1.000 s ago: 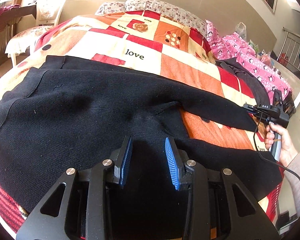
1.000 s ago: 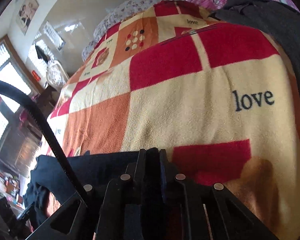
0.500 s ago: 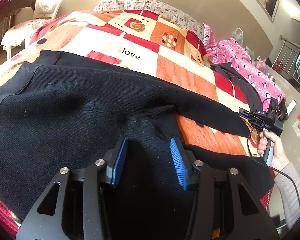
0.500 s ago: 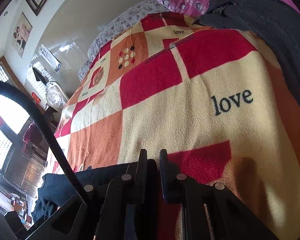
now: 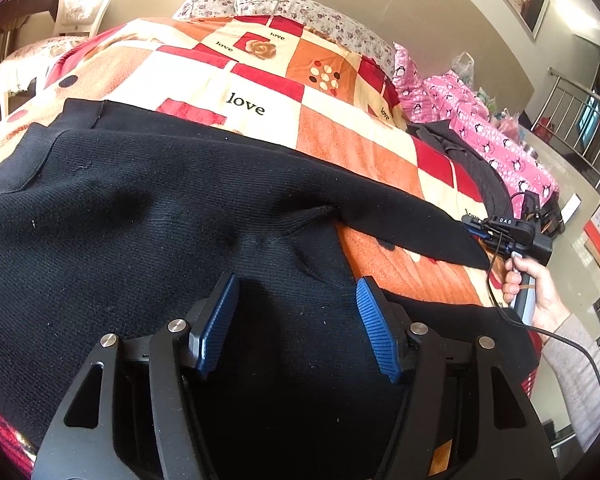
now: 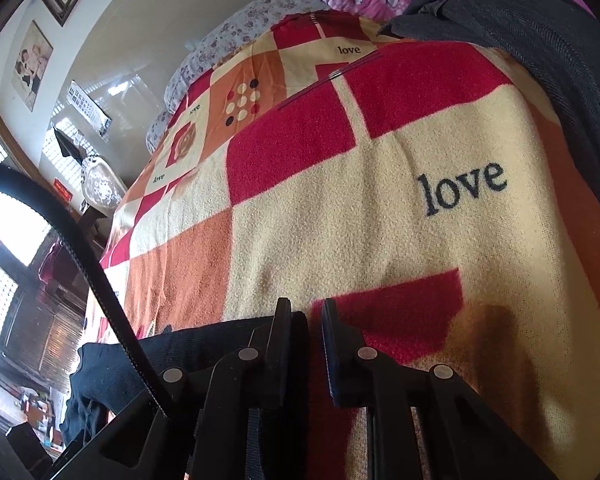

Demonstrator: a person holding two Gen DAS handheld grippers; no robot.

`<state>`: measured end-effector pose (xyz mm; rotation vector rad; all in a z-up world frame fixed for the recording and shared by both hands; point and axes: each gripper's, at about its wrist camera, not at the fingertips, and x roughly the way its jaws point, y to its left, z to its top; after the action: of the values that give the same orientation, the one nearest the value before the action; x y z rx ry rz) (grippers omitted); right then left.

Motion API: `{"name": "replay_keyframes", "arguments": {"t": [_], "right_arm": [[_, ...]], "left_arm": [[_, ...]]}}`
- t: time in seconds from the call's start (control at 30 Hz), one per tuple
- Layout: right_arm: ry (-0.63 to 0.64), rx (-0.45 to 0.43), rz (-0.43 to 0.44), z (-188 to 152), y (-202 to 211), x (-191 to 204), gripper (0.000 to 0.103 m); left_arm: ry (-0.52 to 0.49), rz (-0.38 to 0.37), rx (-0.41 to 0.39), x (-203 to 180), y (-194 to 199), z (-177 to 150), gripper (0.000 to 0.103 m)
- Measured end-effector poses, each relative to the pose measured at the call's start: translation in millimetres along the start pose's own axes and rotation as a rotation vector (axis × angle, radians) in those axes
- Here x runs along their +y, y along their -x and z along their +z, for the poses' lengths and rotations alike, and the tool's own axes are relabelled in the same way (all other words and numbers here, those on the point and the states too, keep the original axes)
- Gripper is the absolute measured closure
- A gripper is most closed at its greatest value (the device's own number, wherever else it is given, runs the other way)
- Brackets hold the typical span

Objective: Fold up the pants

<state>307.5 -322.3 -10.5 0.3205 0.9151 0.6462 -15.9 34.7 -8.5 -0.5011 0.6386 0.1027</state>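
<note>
Black knit pants (image 5: pixel 140 220) lie spread across the bed, waist to the left, two legs running right. My left gripper (image 5: pixel 296 284) hovers over the crotch area. Its jaws are opening wide, blue pads (image 5: pixel 220 320) apart, and nothing is pinched between them. In the left wrist view my right gripper (image 5: pixel 476 226) sits at the far leg's hem, held by a hand (image 5: pixel 540 292). In the right wrist view my right gripper (image 6: pixel 306 308) is opening slightly. A narrow gap shows red blanket, and the black leg hem (image 6: pixel 204 344) lies against the left finger.
A patchwork "love" blanket (image 5: pixel 340 144) covers the bed, with floral pillows (image 5: pixel 300 12) at its head. A dark grey garment (image 6: pixel 540 48) and pink penguin bedding (image 5: pixel 492 136) lie on the bed's right side. A chair (image 5: pixel 80 8) stands far left and a metal railing (image 5: pixel 580 120) far right.
My left gripper's jaws spread from a narrow gap to wide over the pants. My right gripper's fingers went from pressed together on the hem to slightly parted.
</note>
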Motion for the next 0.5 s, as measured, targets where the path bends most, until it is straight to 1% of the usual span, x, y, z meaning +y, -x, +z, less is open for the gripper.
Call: {"name": "replay_keyframes", "arguments": {"t": [0.27, 0.5], "right_arm": [[-0.020, 0.002, -0.022, -2.1, 0.9, -2.0, 0.087], [-0.017, 0.005, -0.026, -3.4, 1.4, -1.6, 0.086]], "left_arm": [[-0.002, 0.004, 0.002, -1.8, 2.4, -0.6, 0.042], [0.021, -0.025, 0.015, 4.4, 5.2, 2.1, 0.042]]}}
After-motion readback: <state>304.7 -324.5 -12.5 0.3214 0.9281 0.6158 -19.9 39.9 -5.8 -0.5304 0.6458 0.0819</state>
